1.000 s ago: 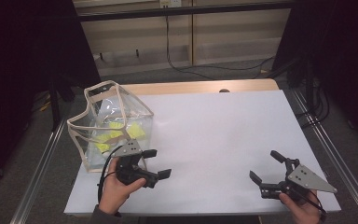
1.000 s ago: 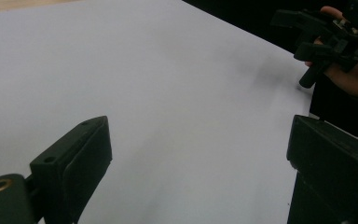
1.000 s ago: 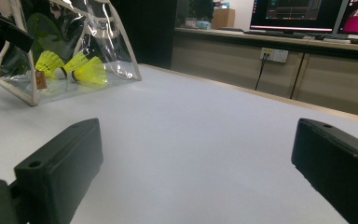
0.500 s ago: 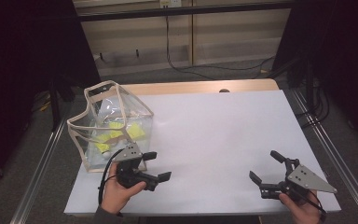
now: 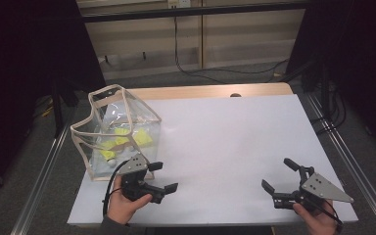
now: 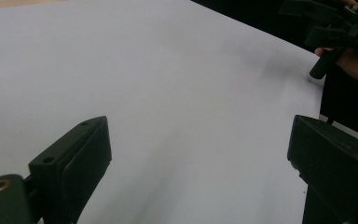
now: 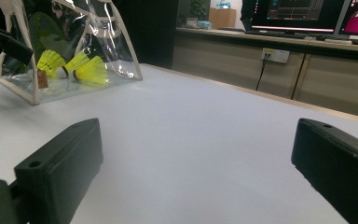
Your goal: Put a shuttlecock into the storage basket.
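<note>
A clear plastic bag [image 5: 108, 131] with beige trim stands on the left of the white table [image 5: 225, 142]. Several yellow shuttlecocks [image 5: 127, 139] lie inside it. A hand holds my left gripper [image 5: 164, 176] just in front of the bag's near corner, jaws open and empty. In its own view the left gripper [image 6: 200, 149] spans bare table. Near the front right edge, my right gripper [image 5: 276, 174] is open with nothing in it. From the right gripper [image 7: 200, 149] I see the bag [image 7: 105, 39] and shuttlecocks [image 7: 74, 63] farther off to the left.
The table is ringed by metal rails [image 5: 345, 147]. A wooden strip [image 5: 215, 91] runs along its far edge. Cables [image 5: 215, 73] lie on the floor beyond. Dark surroundings stand on both sides. The other gripper [image 6: 335, 28] appears at the top right of the left gripper view.
</note>
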Tool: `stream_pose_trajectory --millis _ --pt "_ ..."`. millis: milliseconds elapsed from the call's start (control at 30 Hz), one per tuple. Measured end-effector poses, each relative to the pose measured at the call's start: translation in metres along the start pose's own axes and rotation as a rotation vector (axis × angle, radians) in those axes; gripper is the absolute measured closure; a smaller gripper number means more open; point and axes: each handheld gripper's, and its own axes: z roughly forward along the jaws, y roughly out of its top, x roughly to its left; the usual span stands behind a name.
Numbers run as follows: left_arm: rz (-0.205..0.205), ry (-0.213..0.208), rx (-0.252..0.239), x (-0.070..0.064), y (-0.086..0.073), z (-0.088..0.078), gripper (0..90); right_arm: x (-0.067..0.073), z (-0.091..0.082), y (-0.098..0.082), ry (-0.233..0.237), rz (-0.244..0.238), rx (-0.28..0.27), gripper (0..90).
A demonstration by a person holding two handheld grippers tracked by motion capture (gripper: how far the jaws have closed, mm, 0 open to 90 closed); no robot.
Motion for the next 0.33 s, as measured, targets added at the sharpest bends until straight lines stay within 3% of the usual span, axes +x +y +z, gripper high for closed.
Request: stream_pose_trajectory --millis 333 --pt "0.009 0.003 0.003 -0.0011 -0.0018 0.0014 6.1 -0.0002 -0.0002 0.0 -0.001 0.002 -0.001 1.8"
